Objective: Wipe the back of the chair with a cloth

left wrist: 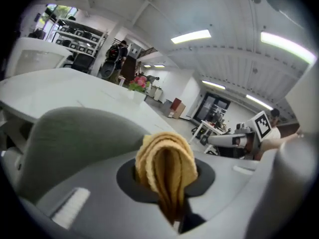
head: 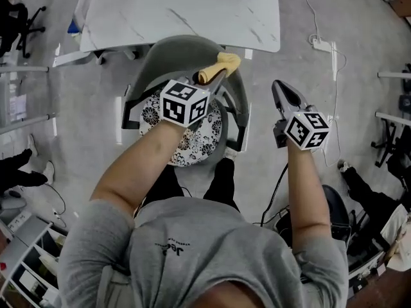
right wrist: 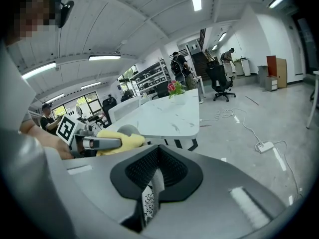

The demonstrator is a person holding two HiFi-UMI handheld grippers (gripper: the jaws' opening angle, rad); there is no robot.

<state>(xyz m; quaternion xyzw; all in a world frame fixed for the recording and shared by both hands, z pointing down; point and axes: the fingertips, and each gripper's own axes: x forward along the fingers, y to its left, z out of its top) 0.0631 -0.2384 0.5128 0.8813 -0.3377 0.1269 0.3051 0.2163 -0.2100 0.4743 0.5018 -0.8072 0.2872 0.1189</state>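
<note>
Left gripper (head: 215, 76): we see it pinched tight on the folded cloth, with the bundle bulging out past the tips.
Cloth (head: 226, 61): yellow and folded in several layers, held over the top rim of the chair's back. We cannot tell whether it touches the rim.
How the cloth handles: we judge it light, soft and floppy. It should crush flat under pressure and could slide out if it is dragged hard. A bite deep in the fold, like this one, suits it best.
Chair back (head: 172, 50): a grey curved shell that we take to be stiff and smooth, so the cloth should glide along it.
Seat cushion (head: 192, 140): black-and-white flower print, lying below the left gripper.
Right gripper (head: 280, 90): held well off to the chair's right over the floor, with its jaws pressed together on nothing.
Worktop (head: 180, 11): white with marble veins, standing just beyond the chair.
Floor (head: 359, 76): pale grey, with 1 power strip (head: 320, 43) and its cable to the right.
Room: an open office with strip lights, shelves and people far off.
</note>
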